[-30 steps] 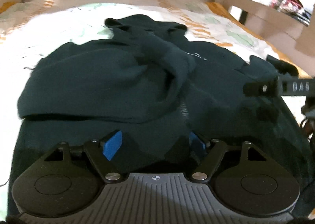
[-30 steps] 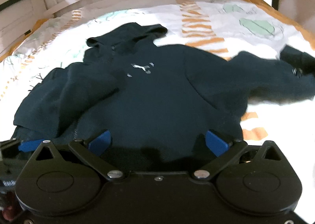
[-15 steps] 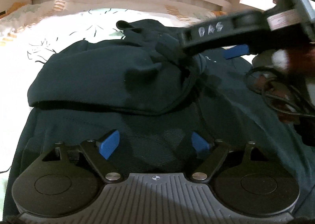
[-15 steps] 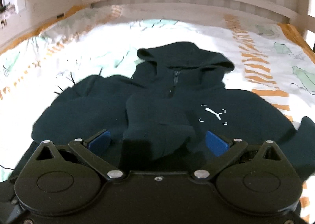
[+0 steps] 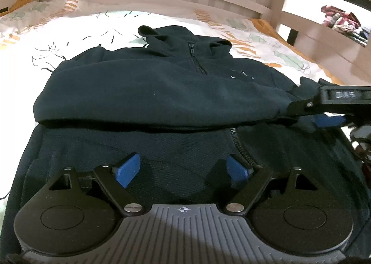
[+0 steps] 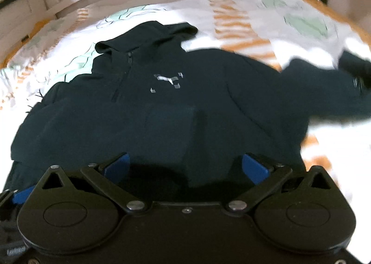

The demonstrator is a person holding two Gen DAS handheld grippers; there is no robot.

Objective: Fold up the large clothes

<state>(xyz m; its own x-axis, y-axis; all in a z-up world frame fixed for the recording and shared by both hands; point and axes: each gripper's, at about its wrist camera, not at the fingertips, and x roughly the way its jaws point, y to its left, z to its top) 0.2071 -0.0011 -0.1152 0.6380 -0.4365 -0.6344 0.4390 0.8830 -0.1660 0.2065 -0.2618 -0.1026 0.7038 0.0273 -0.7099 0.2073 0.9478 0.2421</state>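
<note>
Both tools wide open w/ nothing held, left tool (image 5: 183, 171) & right tool (image 6: 185, 166) over hoodie (image 5: 162, 83); outstretched sleeve (image 6: 324, 92) may snag, undoing the fold.

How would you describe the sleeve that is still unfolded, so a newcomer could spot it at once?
On the patterned bedsheet lies a dark navy hoodie. Its unfolded sleeve stretches sideways off the body onto the white sheet, at the right in the right wrist view. The other sleeve lies folded across the chest.

Bed (image 5: 76, 20) with white patterned sheet, dark hoodie (image 5: 162, 83) spread flat on it
</note>
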